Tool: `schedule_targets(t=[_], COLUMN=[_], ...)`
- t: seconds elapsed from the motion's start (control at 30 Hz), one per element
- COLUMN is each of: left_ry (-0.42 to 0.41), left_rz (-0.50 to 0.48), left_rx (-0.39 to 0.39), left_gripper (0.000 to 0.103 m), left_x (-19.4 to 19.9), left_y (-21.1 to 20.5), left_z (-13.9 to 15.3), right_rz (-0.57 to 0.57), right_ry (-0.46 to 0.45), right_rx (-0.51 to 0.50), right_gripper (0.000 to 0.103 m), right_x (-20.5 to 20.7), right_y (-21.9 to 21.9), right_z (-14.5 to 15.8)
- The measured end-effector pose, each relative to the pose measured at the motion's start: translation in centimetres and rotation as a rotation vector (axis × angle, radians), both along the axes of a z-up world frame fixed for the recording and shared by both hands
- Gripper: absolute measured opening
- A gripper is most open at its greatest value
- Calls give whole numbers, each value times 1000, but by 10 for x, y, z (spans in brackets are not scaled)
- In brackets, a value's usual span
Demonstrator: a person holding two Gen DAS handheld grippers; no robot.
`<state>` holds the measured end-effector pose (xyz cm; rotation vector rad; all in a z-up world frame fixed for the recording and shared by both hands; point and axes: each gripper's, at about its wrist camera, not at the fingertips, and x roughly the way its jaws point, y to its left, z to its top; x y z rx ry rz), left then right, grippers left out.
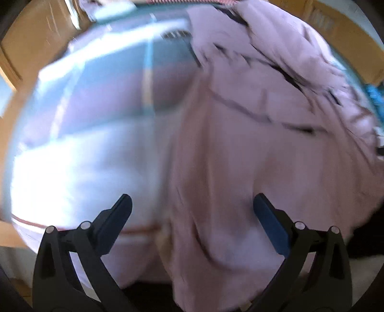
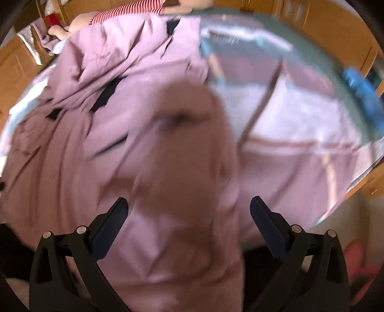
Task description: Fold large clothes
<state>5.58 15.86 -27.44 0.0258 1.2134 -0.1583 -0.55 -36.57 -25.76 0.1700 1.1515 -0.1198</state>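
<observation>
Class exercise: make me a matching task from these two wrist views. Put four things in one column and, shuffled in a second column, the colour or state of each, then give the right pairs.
Things:
1. garment
2. left claw
3. striped cloth
4. item at the table's right edge

Colour or state:
A. red and white
B. blue
C. open, gripping nothing
D. mauve, rumpled

Pairs: 1-D, 2-C, 3-A, 4-B
</observation>
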Motion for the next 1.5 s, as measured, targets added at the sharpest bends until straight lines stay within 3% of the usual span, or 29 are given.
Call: schedule_targets(t=[0.1, 0.17, 0.23, 0.27, 0.3, 0.33, 0.4, 0.47, 0.53, 0.7, 0.77, 0.83, 0.93, 1.03, 1.07, 1.13, 1.2, 1.23, 1.27, 1.3, 1.37, 1.43, 1.5], left_ry=[59, 122, 151, 155, 160, 154, 123, 96, 36, -137, -180, -234, -220, -207, -197, -156, -103, -87, -103, -151, -211, -293, -365], left_rz=[-46, -50, -37, -31, -33, -38, -49, -53, -75, -90, -74, -18, 122, 251, 296, 429, 561, 654, 704, 704, 658, 664, 614], left_rx=[-120, -169, -179, -195, -215, -239, -271, -310, -419, -693, -760, -828, -925, -884, -869, -882, -864, -784, -721, -700, -671, -592, -505], left_gripper=[101, 101, 99, 92, 76, 61, 47, 33, 23, 23, 23, 23, 23, 24, 26, 38, 50, 65, 68, 72, 85, 91, 91], left_x=[-8, -10, -13, -15, -14, -16, -24, -28, -31, -12, 8, 45, 113, 191, 216, 264, 287, 289, 284, 273, 254, 219, 189], left_y=[-4, -8, -11, -11, -10, -10, -11, -13, -13, -5, -1, 4, 22, 29, 31, 40, 43, 45, 45, 45, 45, 38, 20], left_z=[-8, -18, -24, -24, -25, -22, -13, -4, 15, 76, 94, 115, 129, 131, 126, 101, 71, 56, 51, 51, 61, 75, 88], right_rz=[8, -8, -10, 2, 4, 13, 27, 53, 86, 127, 110, 41, -126, -313, -354, -440, -522, -550, -573, -568, -533, -556, -536], right_ry=[132, 152, 122, 125, 125, 125, 104, 37, -82, -356, -437, -516, -577, -561, -547, -480, -387, -383, -405, -423, -452, -505, -577], right_rx=[148, 159, 186, 212, 217, 239, 330, 492, 645, 874, 934, 972, 1014, 1024, 1024, 981, 963, 993, 1034, 1046, 1016, 854, 728], right_gripper=[102, 102, 83, 62, 40, 32, 19, 16, 15, 14, 13, 13, 13, 15, 20, 31, 48, 52, 59, 63, 86, 102, 102], right_x=[0, -2, -6, -8, -10, -12, -14, -13, -9, 35, 62, 99, 165, 231, 245, 283, 299, 299, 298, 297, 292, 280, 261], right_y=[-1, 0, 1, 2, 2, 0, -7, -15, -20, -29, -47, -65, -96, -125, -130, -139, -146, -150, -155, -158, -165, -171, -166], right_z=[-22, -29, -25, -23, -20, -15, -3, 17, 42, 99, 115, 128, 134, 114, 104, 71, 32, 18, 8, 6, 13, 36, 64])
